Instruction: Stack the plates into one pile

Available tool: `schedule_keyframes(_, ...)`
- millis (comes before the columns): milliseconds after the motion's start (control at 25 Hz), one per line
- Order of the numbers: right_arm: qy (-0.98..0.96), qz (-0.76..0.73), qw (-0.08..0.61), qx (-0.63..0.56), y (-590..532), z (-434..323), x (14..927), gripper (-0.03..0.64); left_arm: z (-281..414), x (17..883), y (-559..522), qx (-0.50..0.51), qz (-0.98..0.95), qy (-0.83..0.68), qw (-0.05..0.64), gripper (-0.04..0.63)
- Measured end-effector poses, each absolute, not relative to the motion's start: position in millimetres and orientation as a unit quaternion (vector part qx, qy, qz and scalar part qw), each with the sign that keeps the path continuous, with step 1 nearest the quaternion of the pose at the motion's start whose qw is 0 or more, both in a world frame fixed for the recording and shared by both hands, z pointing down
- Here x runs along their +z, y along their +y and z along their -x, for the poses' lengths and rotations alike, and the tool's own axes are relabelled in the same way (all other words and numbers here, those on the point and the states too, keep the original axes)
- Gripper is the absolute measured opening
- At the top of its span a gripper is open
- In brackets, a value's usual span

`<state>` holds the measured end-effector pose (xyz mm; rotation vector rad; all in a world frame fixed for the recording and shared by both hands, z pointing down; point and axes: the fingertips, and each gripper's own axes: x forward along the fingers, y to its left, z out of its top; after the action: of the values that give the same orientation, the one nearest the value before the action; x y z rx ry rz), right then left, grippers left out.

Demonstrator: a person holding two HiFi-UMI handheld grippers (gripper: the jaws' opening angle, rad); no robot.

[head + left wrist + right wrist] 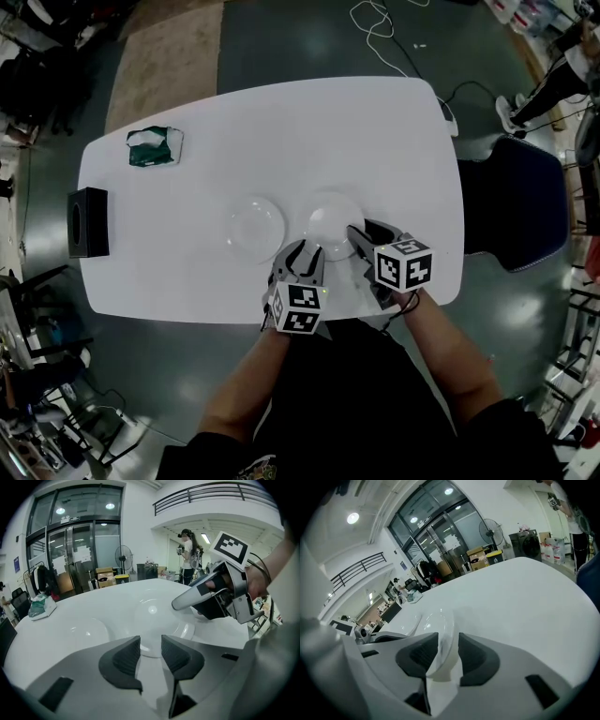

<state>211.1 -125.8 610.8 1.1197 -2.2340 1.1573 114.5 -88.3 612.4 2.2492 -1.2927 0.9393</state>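
Two white plates lie side by side near the front of the white table: the left plate and the right plate. My right gripper reaches over the right plate's near right rim. In the right gripper view that rim stands edge-on between the jaws of this gripper, close against the left pad, with a thin gap at the right pad. My left gripper is open just short of the right plate's near rim, with nothing between its pads. The left plate lies apart.
A green packet lies at the table's far left and a black box stands on its left edge. A dark blue chair stands at the right. White cables run on the floor beyond. A person stands at the far right.
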Motion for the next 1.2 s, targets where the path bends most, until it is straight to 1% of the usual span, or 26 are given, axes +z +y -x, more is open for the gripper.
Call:
schedule_keyframes(120,-0.798,-0.39,0.196,0.416,-125.4,-207.5,610.6,0.103,-114.9,611.8,-88.1,0.332,-0.8,-0.461,0.192,0.156)
schedule_keyframes(360,-0.8,-0.381,0.169,0.431,-121.1,-207.8,605.4,0.08,-113.6,611.4,-85.5,0.33,-0.801,-0.458,0.201,0.153)
schedule_keyframes(400,-0.8,-0.382,0.161,0.435,-120.7,-207.9,603.4,0.076,-112.5,611.3,-84.6,0.331,-0.801,-0.457,0.201,0.14)
schedule_keyframes(480,-0.8,-0.383,0.14,0.44,-121.1,-208.2,596.8,0.061,-108.9,610.2,-82.7,0.331,-0.8,-0.458,0.202,0.092)
schedule_keyframes(640,-0.804,-0.387,0.094,0.441,-124.4,-210.1,574.2,0.031,-99.3,601.2,-80.8,0.322,-0.799,-0.468,0.199,0.035)
schedule_keyframes(920,-0.799,-0.411,0.069,0.434,-129.3,-213.0,552.3,0.029,-76.7,575.8,-81.0,0.297,-0.797,-0.489,0.192,0.018)
schedule_keyframes(1040,-0.8,-0.409,0.057,0.436,-132.5,-200.9,541.9,0.029,-60.9,566.0,-78.3,0.281,-0.795,-0.497,0.202,0.018)
schedule_keyframes(1200,-0.799,-0.402,0.039,0.446,-134.7,-173.3,530.5,0.029,-27.1,547.3,-77.9,0.257,-0.793,-0.516,0.197,0.018)
